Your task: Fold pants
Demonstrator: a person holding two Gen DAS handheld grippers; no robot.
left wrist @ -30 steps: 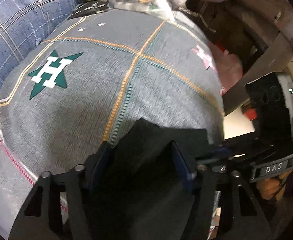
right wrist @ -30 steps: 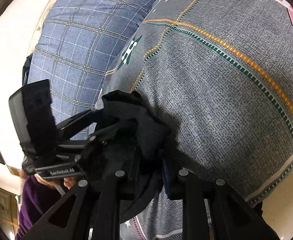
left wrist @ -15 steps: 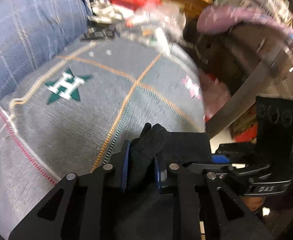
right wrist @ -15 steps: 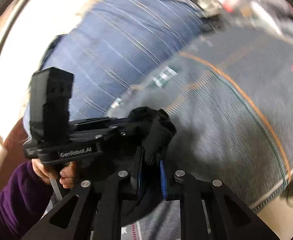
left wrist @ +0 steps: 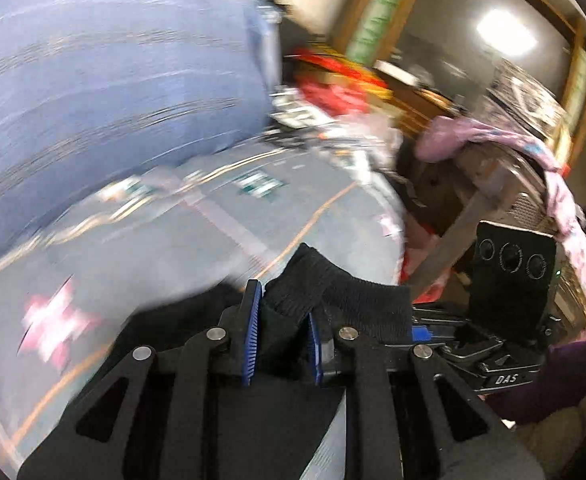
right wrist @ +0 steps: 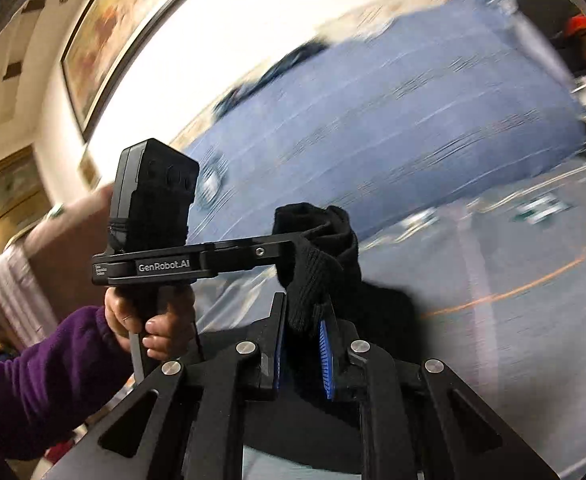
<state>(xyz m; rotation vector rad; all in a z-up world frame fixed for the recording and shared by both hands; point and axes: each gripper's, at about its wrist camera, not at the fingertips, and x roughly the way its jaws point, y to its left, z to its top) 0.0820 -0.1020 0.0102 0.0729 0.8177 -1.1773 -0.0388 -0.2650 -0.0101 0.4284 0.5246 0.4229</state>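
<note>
Both tongs, left [left wrist: 281, 334] and right [right wrist: 303, 354], had closed from spread and were pinching the black pants [left wrist: 333, 296] at its ribbed edge. The garment had risen clear of the grey bedspread [left wrist: 173, 240], ready for the first fold.

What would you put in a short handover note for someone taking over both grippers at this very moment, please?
Left gripper: shut on a bunched ribbed edge of the black pants.
Right gripper: shut on another bunch of the same black pants, close beside the left one.
Both grips are lifted over the grey patterned bedcover; the rest of the fabric hangs dark below the fingers. A blue checked quilt lies behind.
Done: both edges are gripped and raised.
Left: no fold is visible yet. Probably spread the pants on the bedcover, then fold. The views are motion-blurred, so check the grip first.
</note>
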